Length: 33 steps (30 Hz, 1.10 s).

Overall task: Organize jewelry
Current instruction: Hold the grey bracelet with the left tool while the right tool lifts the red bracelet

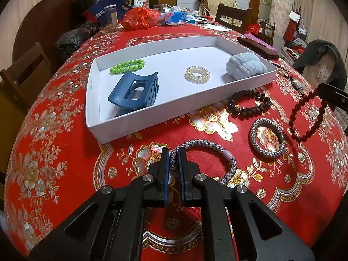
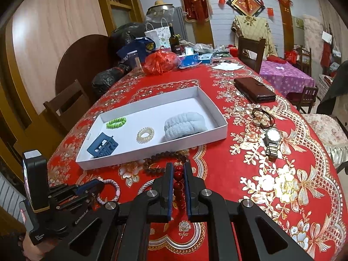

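A white tray (image 1: pixel 152 121) on the red tablecloth holds a green bead bracelet (image 1: pixel 127 66), a blue claw clip (image 1: pixel 136 91), a clear coil hair tie (image 1: pixel 197 74) and a pale blue scrunchie (image 1: pixel 245 65). My left gripper (image 1: pixel 173 152) is shut on a purple-grey braided cord bracelet (image 1: pixel 217 152) lying on the table. My right gripper (image 2: pixel 178 167) is shut on a red bead bracelet (image 2: pixel 178 184), which hangs above the table in the left wrist view (image 1: pixel 308 117). A dark bead bracelet (image 1: pixel 249 103) and a grey braided bracelet (image 1: pixel 266 140) lie in front of the tray.
A wristwatch (image 2: pixel 271 141), pendants on cords (image 2: pixel 262 117) and a dark wallet (image 2: pixel 254 89) lie right of the tray (image 2: pixel 152 152). Bags, a bottle (image 2: pixel 174 39) and boxes crowd the far end. Chairs stand around the table.
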### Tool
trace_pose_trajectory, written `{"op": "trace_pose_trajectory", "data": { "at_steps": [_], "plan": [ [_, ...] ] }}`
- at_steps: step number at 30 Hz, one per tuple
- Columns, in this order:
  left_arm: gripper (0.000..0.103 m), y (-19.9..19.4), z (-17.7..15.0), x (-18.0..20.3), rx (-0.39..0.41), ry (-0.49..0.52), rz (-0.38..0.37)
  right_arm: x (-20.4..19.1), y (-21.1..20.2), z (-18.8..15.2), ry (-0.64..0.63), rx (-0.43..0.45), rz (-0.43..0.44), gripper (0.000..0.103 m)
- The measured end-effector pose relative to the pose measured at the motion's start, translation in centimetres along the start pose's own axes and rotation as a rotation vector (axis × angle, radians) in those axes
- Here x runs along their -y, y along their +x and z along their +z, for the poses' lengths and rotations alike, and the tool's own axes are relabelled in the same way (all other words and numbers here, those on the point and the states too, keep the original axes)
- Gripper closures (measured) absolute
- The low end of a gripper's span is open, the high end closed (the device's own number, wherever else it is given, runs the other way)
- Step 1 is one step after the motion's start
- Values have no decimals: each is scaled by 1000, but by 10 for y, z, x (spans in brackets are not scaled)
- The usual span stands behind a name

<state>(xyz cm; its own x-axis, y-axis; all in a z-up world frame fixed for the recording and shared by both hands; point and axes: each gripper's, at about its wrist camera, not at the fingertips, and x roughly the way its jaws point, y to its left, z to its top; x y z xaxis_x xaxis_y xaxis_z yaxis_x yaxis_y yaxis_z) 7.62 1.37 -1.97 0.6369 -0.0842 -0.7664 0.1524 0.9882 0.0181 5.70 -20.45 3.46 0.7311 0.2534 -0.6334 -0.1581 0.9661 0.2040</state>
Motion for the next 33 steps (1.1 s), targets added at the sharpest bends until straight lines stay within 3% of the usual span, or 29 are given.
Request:
{"op": "trace_pose_trajectory", "data": {
  "at_steps": [33],
  "plan": [
    [96, -1, 0, -2, 0, -8, -8, -4, 6, -1, -14, -14, -10, 95]
  ]
}}
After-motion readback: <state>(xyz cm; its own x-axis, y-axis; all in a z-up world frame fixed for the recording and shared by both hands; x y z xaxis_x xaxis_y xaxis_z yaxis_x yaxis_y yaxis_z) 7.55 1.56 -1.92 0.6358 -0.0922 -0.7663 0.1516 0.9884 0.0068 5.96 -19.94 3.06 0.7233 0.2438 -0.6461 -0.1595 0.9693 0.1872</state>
